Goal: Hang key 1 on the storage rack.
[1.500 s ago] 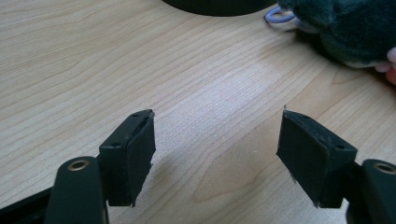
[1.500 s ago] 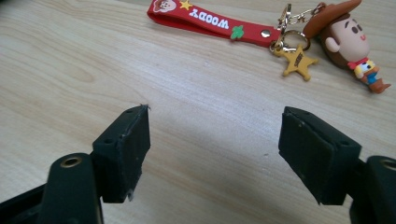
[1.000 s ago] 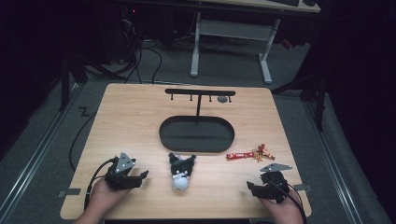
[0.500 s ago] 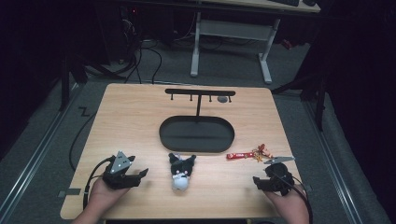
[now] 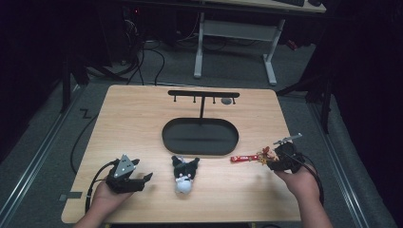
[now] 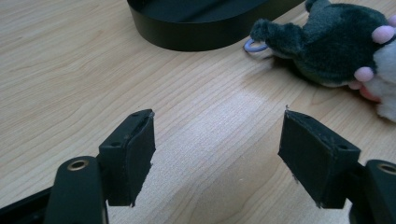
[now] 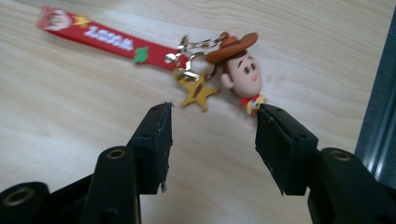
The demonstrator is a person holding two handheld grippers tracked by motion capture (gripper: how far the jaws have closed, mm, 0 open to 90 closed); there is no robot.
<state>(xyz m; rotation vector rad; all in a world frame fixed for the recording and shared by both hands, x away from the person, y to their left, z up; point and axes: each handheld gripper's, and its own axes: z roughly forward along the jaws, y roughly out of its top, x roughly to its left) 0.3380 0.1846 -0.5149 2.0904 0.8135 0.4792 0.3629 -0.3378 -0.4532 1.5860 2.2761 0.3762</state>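
Note:
A red-strap keychain (image 5: 247, 157) with a cowboy head charm (image 7: 240, 70) and a gold star (image 7: 198, 92) lies on the table at the right. My right gripper (image 5: 272, 159) is open just short of the charm, its jaws (image 7: 212, 140) framing the star and the head. A black-and-white plush toy (image 5: 184, 173) lies near the front middle, seen also in the left gripper view (image 6: 341, 44) with a purple ring (image 6: 254, 45). My left gripper (image 5: 142, 180) is open and empty at the front left, aimed toward the plush.
A black oval tray (image 5: 199, 136) with a T-shaped hook rack (image 5: 203, 96) stands mid-table; its rim (image 6: 196, 37) is ahead of the left gripper. The table's right edge (image 7: 378, 126) runs close beside the right gripper. A white desk frame stands beyond the table.
My right gripper has moved forward and left, up to the keychain's charm. The left gripper shifted only slightly. Plush and keychain lie where they were.

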